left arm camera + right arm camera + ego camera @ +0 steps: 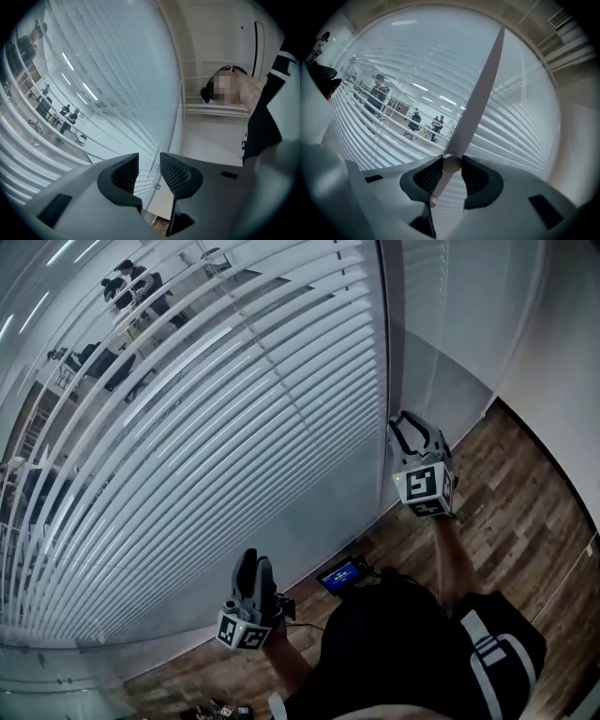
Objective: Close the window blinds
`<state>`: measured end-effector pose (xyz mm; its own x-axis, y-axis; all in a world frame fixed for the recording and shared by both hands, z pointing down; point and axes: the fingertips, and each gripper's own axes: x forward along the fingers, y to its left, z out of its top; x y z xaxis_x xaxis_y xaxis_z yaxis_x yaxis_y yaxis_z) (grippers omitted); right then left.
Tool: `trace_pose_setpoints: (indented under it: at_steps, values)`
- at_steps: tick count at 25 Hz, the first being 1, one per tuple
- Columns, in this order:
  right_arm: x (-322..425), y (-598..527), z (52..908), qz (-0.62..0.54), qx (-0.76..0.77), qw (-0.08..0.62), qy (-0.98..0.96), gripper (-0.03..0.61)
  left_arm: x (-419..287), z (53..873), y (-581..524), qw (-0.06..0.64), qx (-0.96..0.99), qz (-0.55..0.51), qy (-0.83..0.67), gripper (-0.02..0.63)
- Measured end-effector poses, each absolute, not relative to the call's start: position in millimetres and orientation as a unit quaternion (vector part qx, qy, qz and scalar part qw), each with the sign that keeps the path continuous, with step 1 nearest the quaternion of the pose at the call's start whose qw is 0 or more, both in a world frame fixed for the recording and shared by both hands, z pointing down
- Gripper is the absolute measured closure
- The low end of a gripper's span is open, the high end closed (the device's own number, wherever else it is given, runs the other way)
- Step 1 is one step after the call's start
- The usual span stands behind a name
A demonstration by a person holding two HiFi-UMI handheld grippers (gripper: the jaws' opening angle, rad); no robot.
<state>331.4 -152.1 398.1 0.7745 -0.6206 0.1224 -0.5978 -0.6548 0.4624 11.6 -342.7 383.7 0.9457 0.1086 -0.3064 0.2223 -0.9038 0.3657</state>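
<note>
while you are standing close to the window blinds [234, 427], your right gripper [451, 165] is squeezing the long thin wand [474, 101] between its jaws. the wand is running up and away from the jaws, by the right edge of the blinds, so its long way is going up and down. the slats are lying open, and the room behind is showing through the gaps. your left gripper [149, 165] is hanging low, well apart from the wand, with its jaws a little apart and nothing between them. the right one is holding the wand, so i think twisting the wand round its own length is coming next.
</note>
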Motion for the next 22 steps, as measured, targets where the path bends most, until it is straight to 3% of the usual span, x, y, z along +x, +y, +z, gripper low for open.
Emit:
trace_pose_setpoints:
  at_steps: [5,18,22]
  values:
    - [333,-153,400,0.005,0.913,0.211,-0.349,0.446,14,385,-342,0.203,0.966,-0.136,0.084,0.476]
    - [343,-149,407,0.098,0.911,-0.003,-0.401,0.448,12,387,-332,0.201,0.967,-0.132,0.081,0.476]
    - [343,-150,407,0.072,0.908,0.037,-0.411,0.446,11,388,-332,0.201,0.968,-0.131,0.074,0.476]
